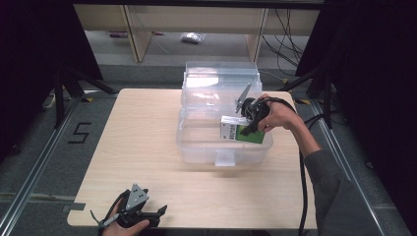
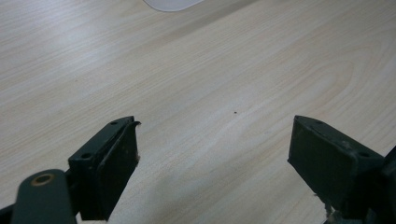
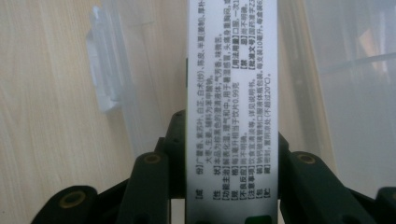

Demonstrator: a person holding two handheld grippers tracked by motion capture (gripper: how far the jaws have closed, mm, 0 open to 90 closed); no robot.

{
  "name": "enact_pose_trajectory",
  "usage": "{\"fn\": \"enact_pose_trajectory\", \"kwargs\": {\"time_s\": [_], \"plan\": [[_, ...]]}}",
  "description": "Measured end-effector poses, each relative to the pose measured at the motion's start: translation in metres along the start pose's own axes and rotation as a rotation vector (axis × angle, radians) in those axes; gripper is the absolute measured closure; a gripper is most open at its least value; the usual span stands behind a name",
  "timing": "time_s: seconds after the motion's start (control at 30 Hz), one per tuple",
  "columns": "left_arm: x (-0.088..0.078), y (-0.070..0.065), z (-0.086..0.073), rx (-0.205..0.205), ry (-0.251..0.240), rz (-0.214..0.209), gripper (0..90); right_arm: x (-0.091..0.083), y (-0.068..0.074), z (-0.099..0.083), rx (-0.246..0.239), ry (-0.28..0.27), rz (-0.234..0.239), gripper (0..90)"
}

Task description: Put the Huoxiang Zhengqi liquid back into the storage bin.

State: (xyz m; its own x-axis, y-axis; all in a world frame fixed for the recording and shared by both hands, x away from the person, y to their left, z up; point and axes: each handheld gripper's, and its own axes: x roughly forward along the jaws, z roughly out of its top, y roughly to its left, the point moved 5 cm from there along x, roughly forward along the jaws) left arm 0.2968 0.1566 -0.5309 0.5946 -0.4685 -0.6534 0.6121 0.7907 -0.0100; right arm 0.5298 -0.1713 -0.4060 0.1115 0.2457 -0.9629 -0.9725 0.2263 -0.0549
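Note:
A green and white carton (image 1: 242,132) hangs inside the open clear plastic bin (image 1: 196,147), near its right wall. My right gripper (image 1: 253,122) is shut on the carton from above. In the right gripper view the carton's white printed side (image 3: 232,93) runs up between the two black jaws, which press on both of its faces. My left gripper (image 1: 160,212) rests low at the table's near edge with its jaws wide apart. In the left gripper view its fingers (image 2: 112,158) stand over bare wood with nothing between them.
The bin's clear lid (image 1: 221,78) stands raised behind it, and a front latch (image 1: 224,158) sticks out toward me. The wooden table (image 1: 137,147) spreads left of the bin. Dark stands and cables flank the table on both sides.

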Motion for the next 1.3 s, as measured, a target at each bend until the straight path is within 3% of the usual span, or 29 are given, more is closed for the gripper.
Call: {"fn": "enact_pose_trajectory", "kwargs": {"time_s": [0.1,0.17,0.2,0.33,0.43,0.5,0.63,0.67,0.77,0.8,0.87,0.9,0.97,1.3], "plan": [[0.001,0.000,0.000,-0.012,-0.010,0.004,15.2,0.005,-0.003,-0.003,-0.018,0.012,-0.010,64.9],[0.001,-0.001,0.000,-0.018,-0.011,0.005,15.1,0.007,-0.001,-0.003,0.015,0.005,0.001,64.9],[0.001,-0.001,0.000,-0.016,-0.010,0.005,15.2,0.008,-0.003,-0.004,-0.014,0.008,-0.004,64.9],[0.001,-0.001,0.000,-0.013,-0.005,0.007,15.2,0.014,-0.002,-0.007,0.017,-0.005,0.006,64.9],[0.001,-0.001,0.000,-0.014,-0.014,0.004,15.1,0.019,-0.006,-0.010,0.000,-0.002,0.001,64.8],[0.000,0.000,0.000,0.005,0.005,0.002,15.2,0.021,-0.005,-0.010,0.017,0.001,0.009,64.8],[0.000,-0.001,0.000,-0.003,-0.001,0.005,15.2,0.026,-0.006,-0.013,0.036,0.004,0.013,64.8],[0.000,-0.001,0.000,-0.003,-0.001,0.005,15.2,0.027,-0.009,-0.015,0.005,0.018,0.001,64.8],[0.000,0.000,0.000,-0.003,0.000,0.005,15.2,0.031,-0.007,-0.017,0.045,0.018,0.009,64.8],[0.000,0.000,0.000,-0.003,0.000,0.005,15.2,0.031,-0.008,-0.018,0.028,0.020,0.003,64.8],[0.000,0.000,0.000,-0.001,0.001,0.005,15.2,0.033,-0.007,-0.020,0.047,0.042,0.001,64.7],[0.000,0.000,0.000,-0.002,0.000,0.005,15.2,0.035,-0.008,-0.020,0.021,0.048,0.016,64.7],[0.000,0.000,0.000,0.000,0.001,0.003,15.2,0.035,-0.008,-0.020,0.051,0.049,-0.001,64.7],[0.000,-0.001,0.000,-0.004,-0.007,0.003,15.2,0.039,-0.010,-0.023,0.059,0.059,-0.006,64.6]]}}
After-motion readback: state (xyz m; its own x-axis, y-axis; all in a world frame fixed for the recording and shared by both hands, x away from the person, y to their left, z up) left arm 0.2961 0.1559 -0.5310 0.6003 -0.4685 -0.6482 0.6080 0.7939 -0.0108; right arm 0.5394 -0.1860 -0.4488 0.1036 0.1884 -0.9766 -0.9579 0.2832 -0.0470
